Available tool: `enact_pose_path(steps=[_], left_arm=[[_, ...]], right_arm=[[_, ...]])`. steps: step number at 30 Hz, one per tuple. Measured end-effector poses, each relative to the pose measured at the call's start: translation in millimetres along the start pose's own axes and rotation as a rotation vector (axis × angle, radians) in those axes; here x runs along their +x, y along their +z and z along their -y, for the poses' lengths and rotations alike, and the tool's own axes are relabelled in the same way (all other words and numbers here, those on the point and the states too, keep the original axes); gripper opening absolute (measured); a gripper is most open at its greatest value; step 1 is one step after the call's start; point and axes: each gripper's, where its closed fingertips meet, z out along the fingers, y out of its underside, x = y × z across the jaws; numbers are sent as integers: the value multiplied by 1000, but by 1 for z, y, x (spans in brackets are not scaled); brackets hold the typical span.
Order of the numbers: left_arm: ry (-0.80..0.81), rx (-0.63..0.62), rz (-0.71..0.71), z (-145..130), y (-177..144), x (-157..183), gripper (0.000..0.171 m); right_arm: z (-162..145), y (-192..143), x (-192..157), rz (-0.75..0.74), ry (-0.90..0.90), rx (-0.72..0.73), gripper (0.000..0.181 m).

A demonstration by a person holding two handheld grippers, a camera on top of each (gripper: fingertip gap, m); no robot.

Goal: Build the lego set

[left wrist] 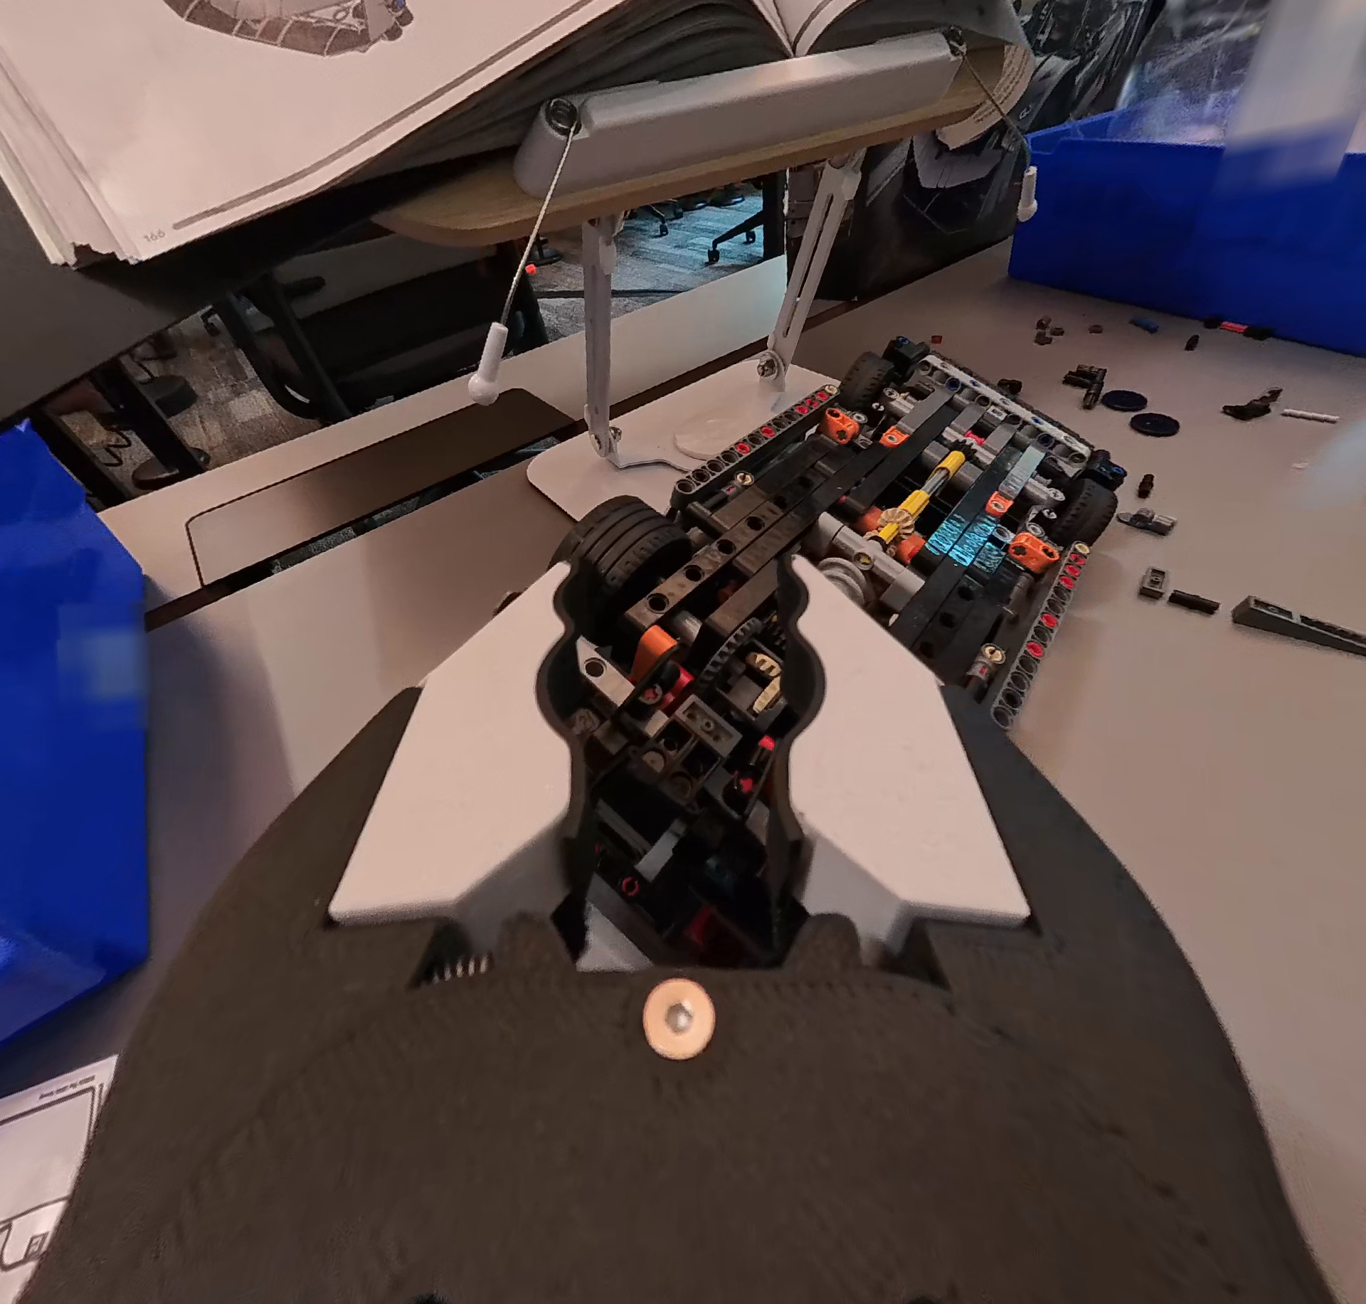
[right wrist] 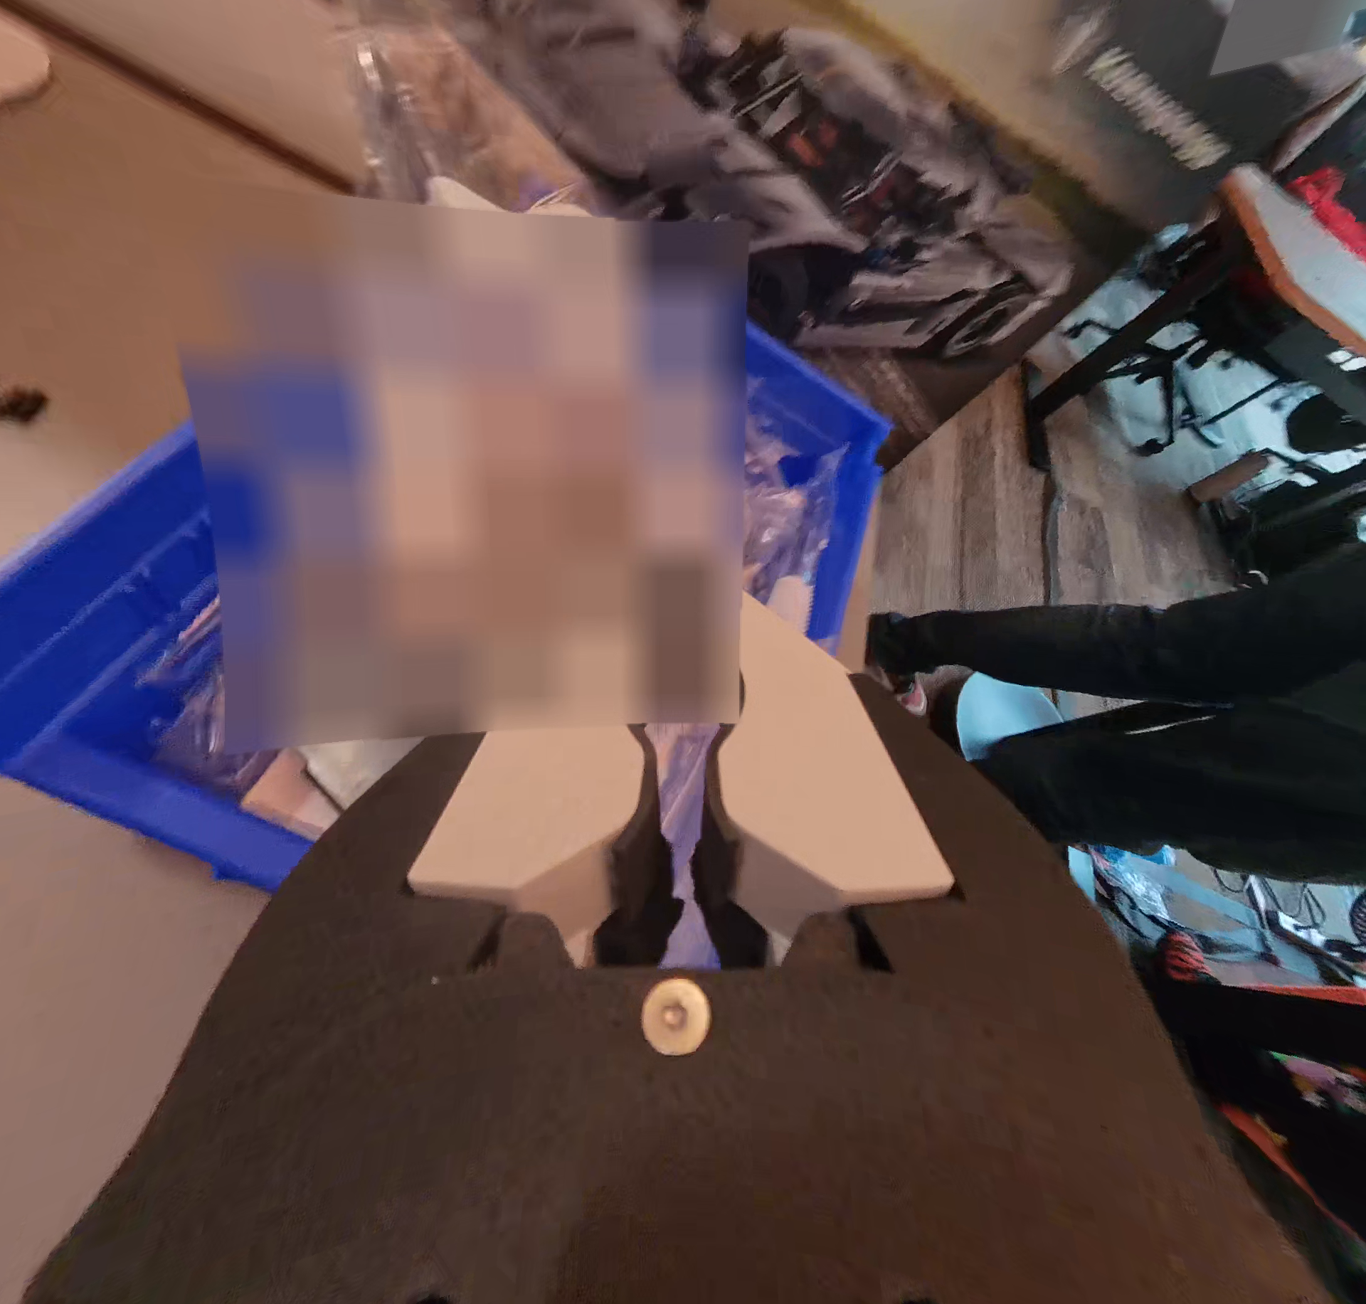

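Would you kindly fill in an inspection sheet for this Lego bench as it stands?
Surface: grey table, mostly bare close by.
Job's things: part-built Lego chassis; open instruction book on white stand.
Clutter: loose small pieces to the chassis's right; blue bin holding plastic bags.
Grippers: left gripper open around the chassis's near end, contact unclear; right gripper over the bin, tips hidden by a patch.
Cables: thin tether with white tip hanging from the stand.
Surroundings: office chairs, wood floor, a person's dark-clothed leg.
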Motion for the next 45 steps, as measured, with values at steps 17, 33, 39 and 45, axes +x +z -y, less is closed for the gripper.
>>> enact_pose_path(steps=[17,33,39,45], left_arm=[[16,-13,0,-1,0,1,49],[20,-22,8,-4,0,-2,49],[25,-24,6,-4,1,-1,49],[27,-25,7,-4,1,-1,49]], right_arm=[[-74,34,-107,361,-350,-462,74],[-63,40,-101,207,-520,-422,19],[-35,31,-79,147,-401,-294,9],[-10,16,-49,79,-267,-166,4]])
